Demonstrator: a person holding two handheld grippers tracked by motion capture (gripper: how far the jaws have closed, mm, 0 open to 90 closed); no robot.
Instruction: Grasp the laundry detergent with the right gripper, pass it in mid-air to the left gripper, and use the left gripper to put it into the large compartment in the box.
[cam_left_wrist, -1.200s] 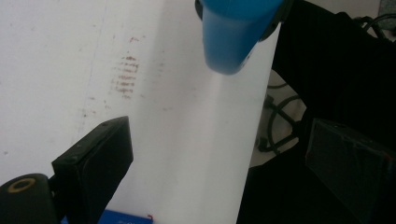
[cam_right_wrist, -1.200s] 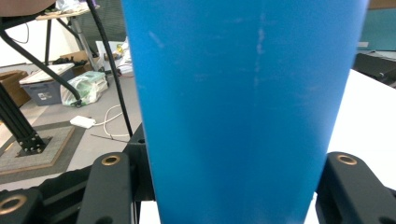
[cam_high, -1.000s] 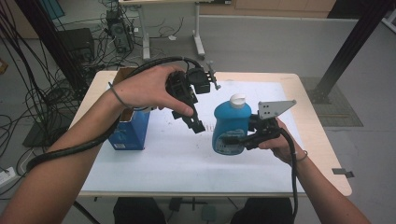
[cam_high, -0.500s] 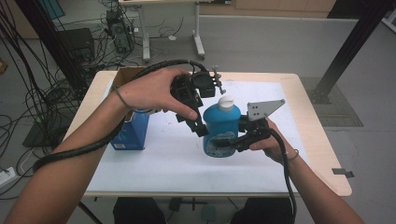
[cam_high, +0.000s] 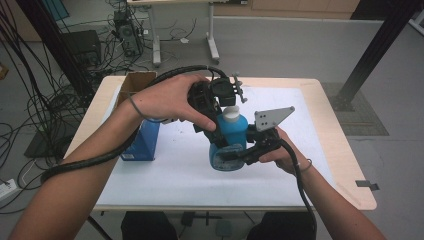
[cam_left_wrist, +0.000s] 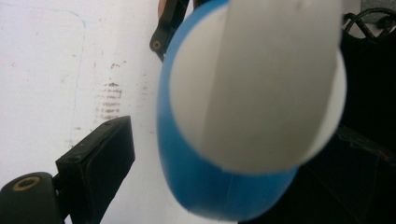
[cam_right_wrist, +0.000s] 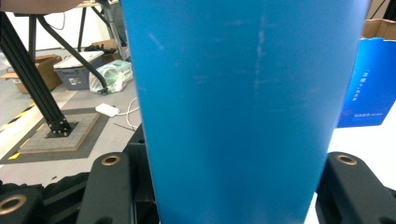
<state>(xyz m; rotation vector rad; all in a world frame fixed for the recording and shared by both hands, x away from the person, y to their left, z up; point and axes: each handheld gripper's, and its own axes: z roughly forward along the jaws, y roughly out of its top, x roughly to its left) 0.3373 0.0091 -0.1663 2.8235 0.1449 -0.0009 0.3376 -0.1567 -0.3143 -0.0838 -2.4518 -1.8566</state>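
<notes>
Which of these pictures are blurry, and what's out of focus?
Left gripper view: the white cap is too close, soft-edged; the paper behind is sharper. Right gripper view: the blue bottle is near and featureless, the floor sharper. High view: evenly lit, mildly soft.

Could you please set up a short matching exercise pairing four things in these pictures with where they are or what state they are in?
Things:
1. blue bottle
2. white cap
3. blue box
4. left gripper

Places or states:
A. standing on the table beside the person's left forearm
B. held between the right gripper's jaws
C. jaws open around the bottle's top
D. on top of the bottle

Pairs: 1-B, 2-D, 3-A, 4-C
</notes>
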